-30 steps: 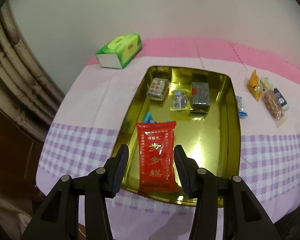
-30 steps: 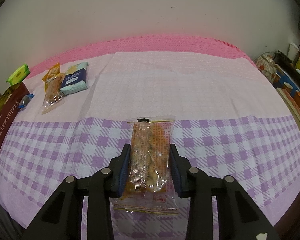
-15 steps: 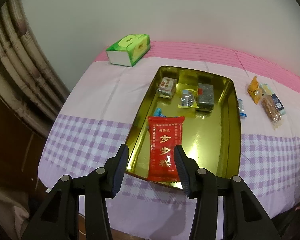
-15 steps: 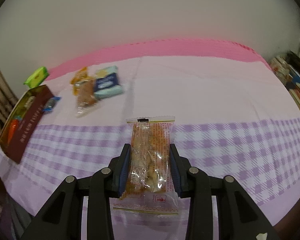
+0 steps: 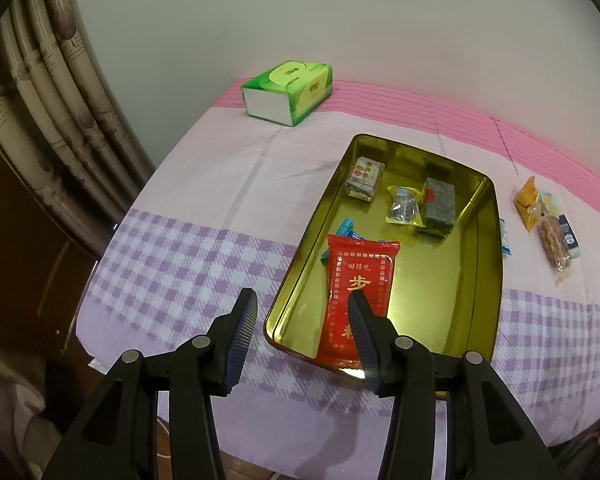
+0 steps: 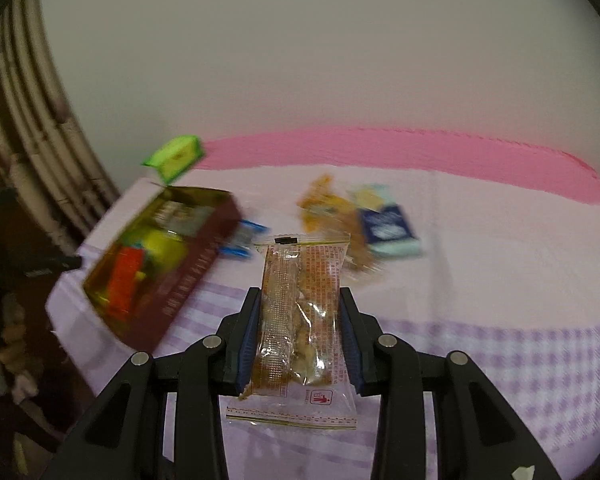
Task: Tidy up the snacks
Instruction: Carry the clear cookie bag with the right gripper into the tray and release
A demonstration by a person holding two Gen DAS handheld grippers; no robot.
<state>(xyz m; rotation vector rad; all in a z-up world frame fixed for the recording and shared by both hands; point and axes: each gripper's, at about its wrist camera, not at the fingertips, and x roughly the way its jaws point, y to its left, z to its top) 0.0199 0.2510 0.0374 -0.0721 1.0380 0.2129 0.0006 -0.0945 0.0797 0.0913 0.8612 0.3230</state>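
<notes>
A gold tin tray sits on the cloth-covered table. In it lie a red snack packet, a small blue packet, a printed block, a clear dark packet and a dark block. My left gripper is open and empty above the tray's near left corner. My right gripper is shut on a clear orange snack packet held above the table. The tray shows blurred at the left of the right wrist view.
A green tissue box stands at the back left. Loose snacks lie right of the tray: an orange packet, a brown packet, a small blue sweet. A blue-white packet lies beyond. A curtain hangs at left.
My left gripper has let go of the red packet, which now lies in the tray, and has pulled back and left. My right gripper has swung left toward the tray with its packet.
</notes>
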